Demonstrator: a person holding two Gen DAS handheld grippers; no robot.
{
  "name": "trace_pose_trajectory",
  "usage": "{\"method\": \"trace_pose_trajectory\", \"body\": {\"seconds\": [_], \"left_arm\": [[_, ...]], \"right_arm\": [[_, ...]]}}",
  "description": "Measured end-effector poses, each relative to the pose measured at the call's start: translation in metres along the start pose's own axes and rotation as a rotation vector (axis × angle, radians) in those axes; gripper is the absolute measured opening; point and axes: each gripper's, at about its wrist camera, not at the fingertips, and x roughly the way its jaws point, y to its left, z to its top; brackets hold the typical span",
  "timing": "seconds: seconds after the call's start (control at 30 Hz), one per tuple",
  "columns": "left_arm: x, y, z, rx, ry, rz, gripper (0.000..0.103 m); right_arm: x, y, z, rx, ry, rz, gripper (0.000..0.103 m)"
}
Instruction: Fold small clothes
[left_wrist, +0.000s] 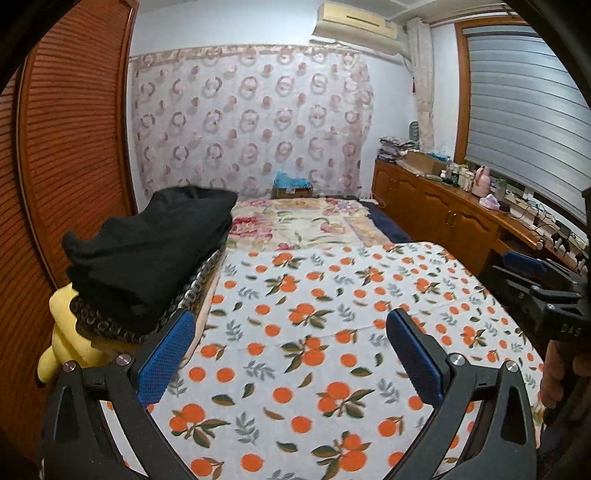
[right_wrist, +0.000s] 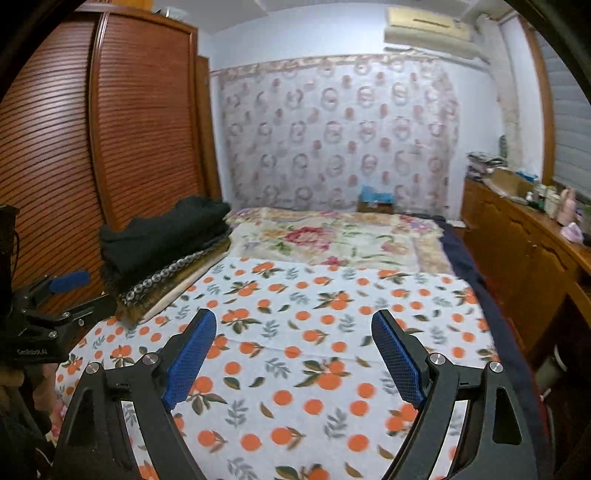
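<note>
Two grippers, left gripper (left_wrist: 290, 354) and right gripper (right_wrist: 293, 356), hover spread and empty over the orange-print sheet (left_wrist: 332, 295), a folded stack (left_wrist: 147, 251) beside them suggesting the folding is largely done.

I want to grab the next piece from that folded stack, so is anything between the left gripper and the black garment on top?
Nothing visible blocks it. The left gripper is open above the orange-print sheet, and the black garment tops the stack to its left, with only bare sheet between them.

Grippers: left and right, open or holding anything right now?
Left gripper: open, holding nothing, above the orange-print cloth.
Right gripper: open, holding nothing.
</note>
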Motion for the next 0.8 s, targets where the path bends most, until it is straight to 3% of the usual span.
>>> {"method": "trace_pose_trajectory", "body": {"seconds": [0.4,0.8], "left_arm": [[-0.039,-0.019,0.033,0.02,-0.083,-0.011,0.103],[-0.05,-0.02,0.035,0.023,-0.105,-0.009,0.103]], "right_arm": [[-0.074,0.006,0.011,0.028,-0.12,-0.067,0.087],[-0.075,0.007,0.001,0.039,-0.135,-0.078,0.087]]}}
